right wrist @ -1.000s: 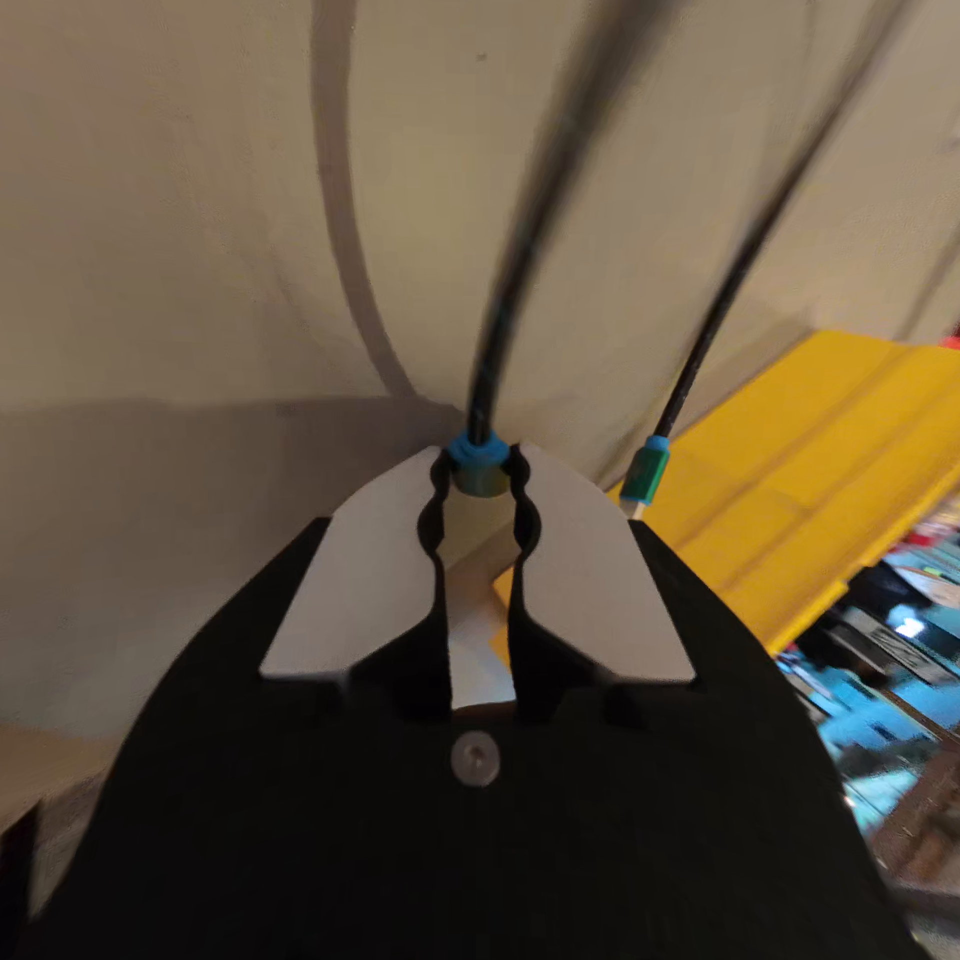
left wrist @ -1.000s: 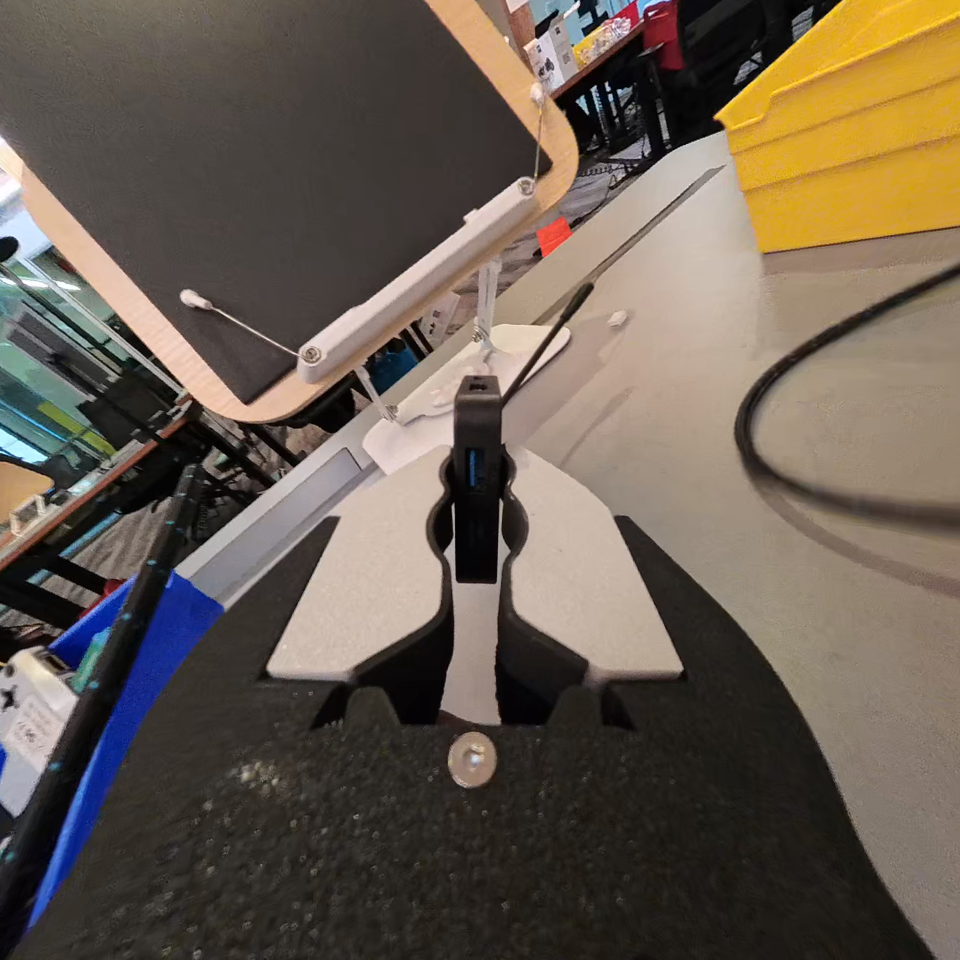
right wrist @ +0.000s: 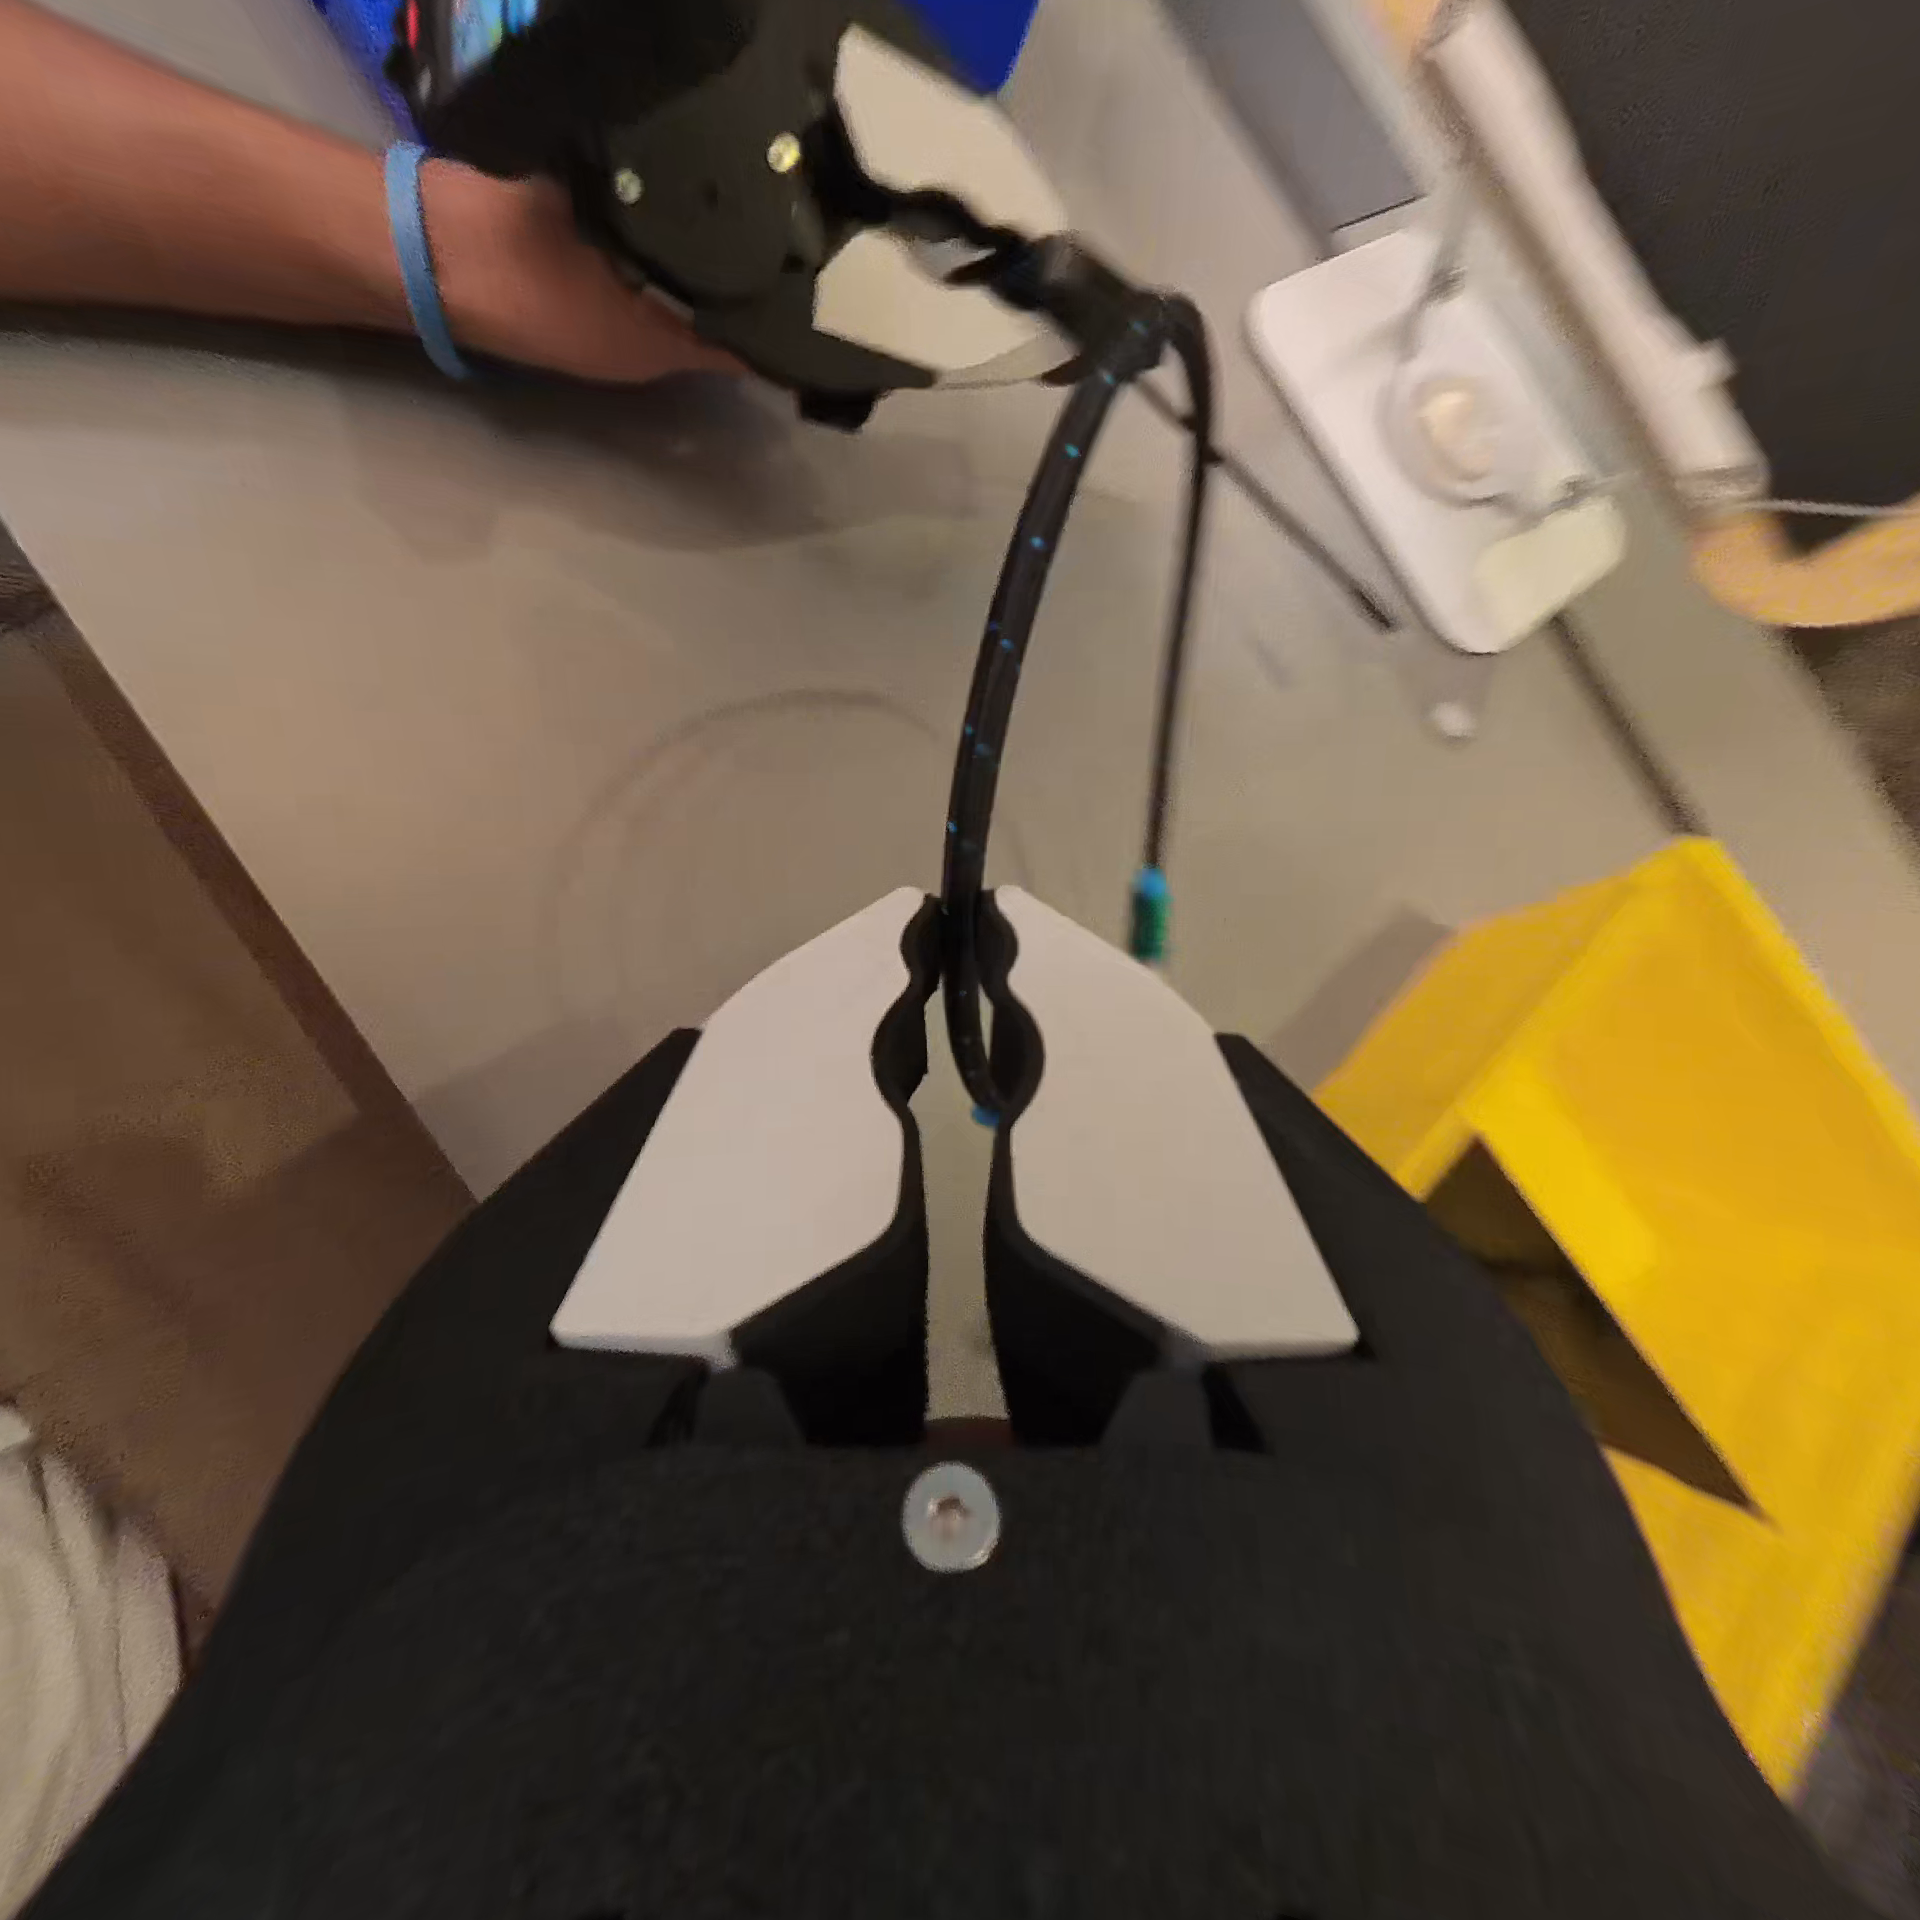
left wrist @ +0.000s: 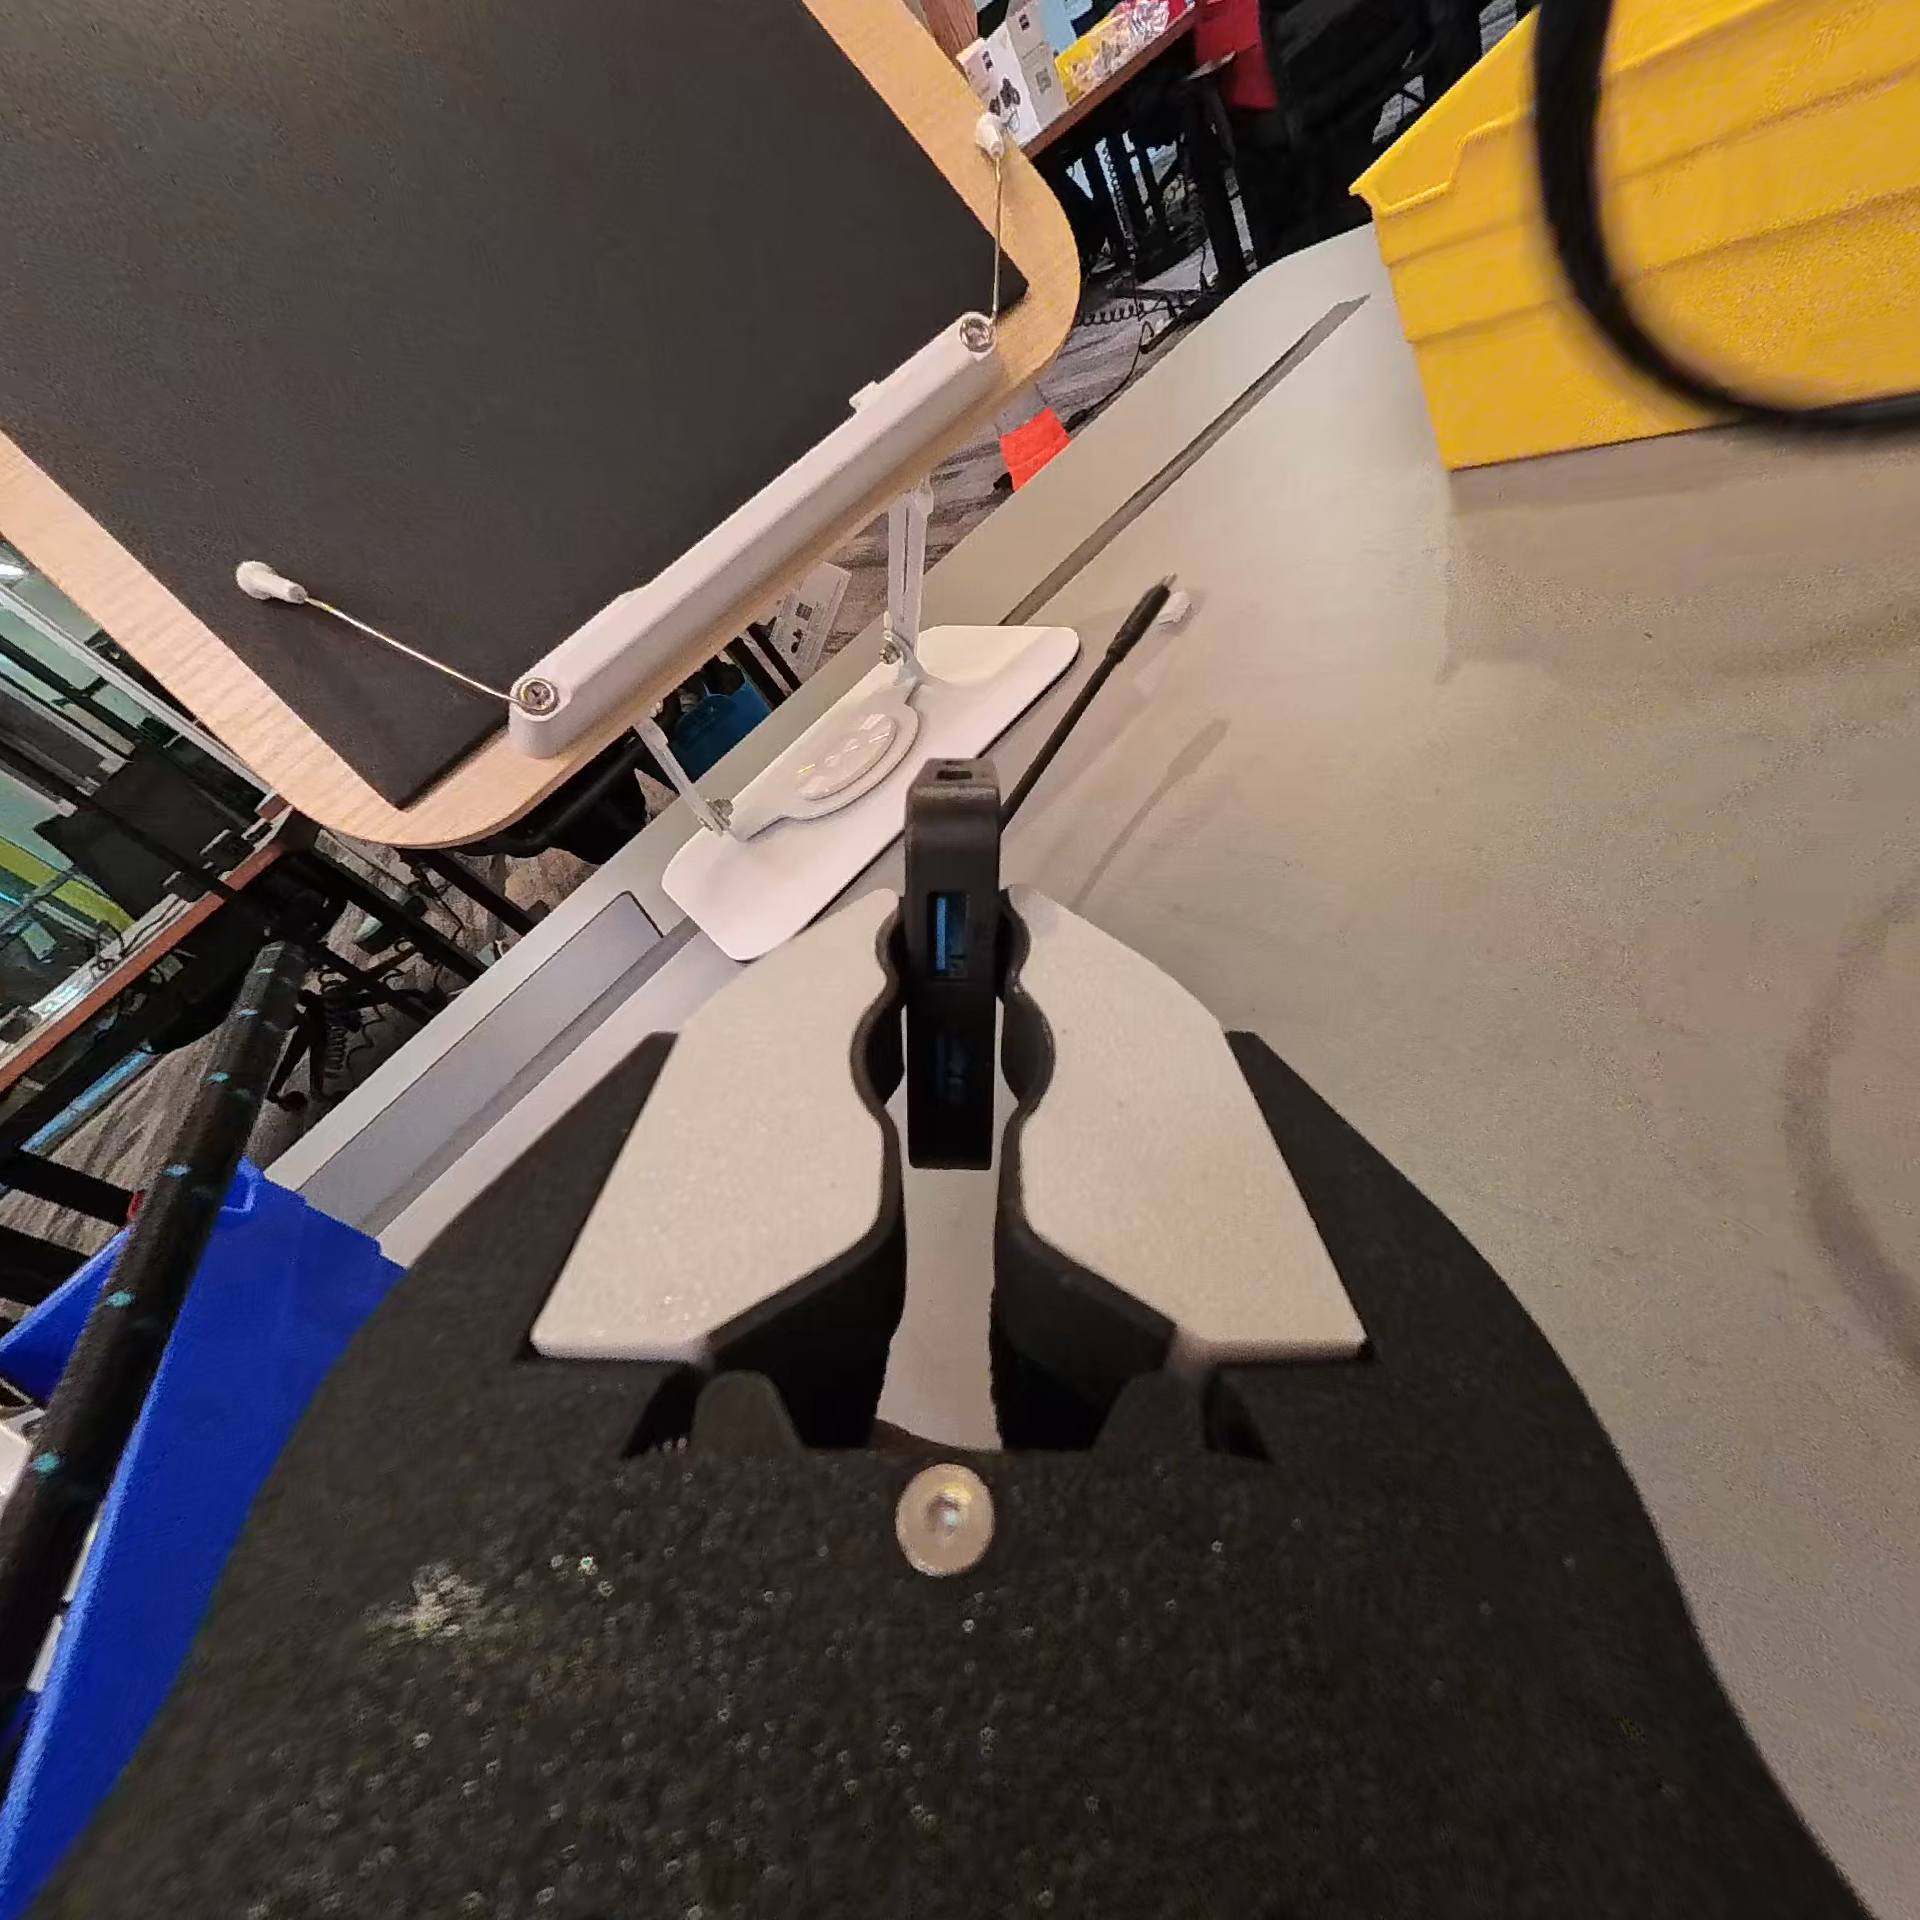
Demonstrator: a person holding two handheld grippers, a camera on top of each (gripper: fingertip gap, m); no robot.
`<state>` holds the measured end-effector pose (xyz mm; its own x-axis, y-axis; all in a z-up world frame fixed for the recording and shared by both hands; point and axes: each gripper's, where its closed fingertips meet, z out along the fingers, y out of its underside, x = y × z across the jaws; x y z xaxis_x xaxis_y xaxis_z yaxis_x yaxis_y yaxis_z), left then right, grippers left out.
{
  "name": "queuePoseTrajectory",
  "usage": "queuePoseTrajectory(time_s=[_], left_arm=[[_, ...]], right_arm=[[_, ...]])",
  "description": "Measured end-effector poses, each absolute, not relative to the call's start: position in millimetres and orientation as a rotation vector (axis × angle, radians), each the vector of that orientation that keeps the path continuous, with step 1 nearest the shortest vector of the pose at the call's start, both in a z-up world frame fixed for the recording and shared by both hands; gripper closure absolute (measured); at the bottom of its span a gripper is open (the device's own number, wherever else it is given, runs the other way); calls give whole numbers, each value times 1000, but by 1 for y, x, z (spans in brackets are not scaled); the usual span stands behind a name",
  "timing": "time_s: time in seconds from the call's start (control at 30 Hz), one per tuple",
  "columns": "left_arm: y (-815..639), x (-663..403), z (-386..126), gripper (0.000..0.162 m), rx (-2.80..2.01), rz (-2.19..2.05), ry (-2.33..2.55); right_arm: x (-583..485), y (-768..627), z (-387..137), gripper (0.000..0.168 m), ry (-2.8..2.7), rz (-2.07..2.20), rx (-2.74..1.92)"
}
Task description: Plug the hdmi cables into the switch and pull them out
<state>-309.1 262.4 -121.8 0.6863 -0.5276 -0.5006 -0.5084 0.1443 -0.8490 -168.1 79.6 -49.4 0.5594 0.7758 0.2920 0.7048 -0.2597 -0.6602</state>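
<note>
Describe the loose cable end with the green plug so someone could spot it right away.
Start at the yellow bin. Just left of its top corner, a thin black cable hangs free beside the right claw, ending in a green plug. The thicker blue-flecked cable is pinched instead.

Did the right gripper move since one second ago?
Yes. The right gripper swung: the yellow bin sits lower right, and the left gripper now shows.

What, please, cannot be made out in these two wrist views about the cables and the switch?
- Right wrist view: the plug of the speckled cable sits behind the right gripper's fingers, so its connector is hidden.
- Right wrist view: motion blur smears the left gripper, so where the cables meet the switch is unclear.
- Left wrist view: the switch's lower port is shadowed between the fingers.
- Left wrist view: the black cable loop is blurred and cut by the frame edge.
</note>
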Motion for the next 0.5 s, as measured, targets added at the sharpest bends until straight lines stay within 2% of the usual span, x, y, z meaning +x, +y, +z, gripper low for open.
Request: queuePoseTrajectory(time_s=[0.1, 0.23, 0.37, 0.5], left_arm=[[260, -307, -121, 149, -1482, -16, 910], [256, -302, -120, 149, -1454, 5, 938], [254, -300, -121, 149, -1434, 34, 963], [254, -300, -123, 149, -1453, 4, 954]], right_arm=[[-110, 65, -1, 162, -1180, -38, -2018], [-22, 62, 9, 162, -1251, -387, -2148], [40, 70, -9, 163, -1305, -631, -2313], [65, 103, -53, 162, -1440, -767, -2316]])
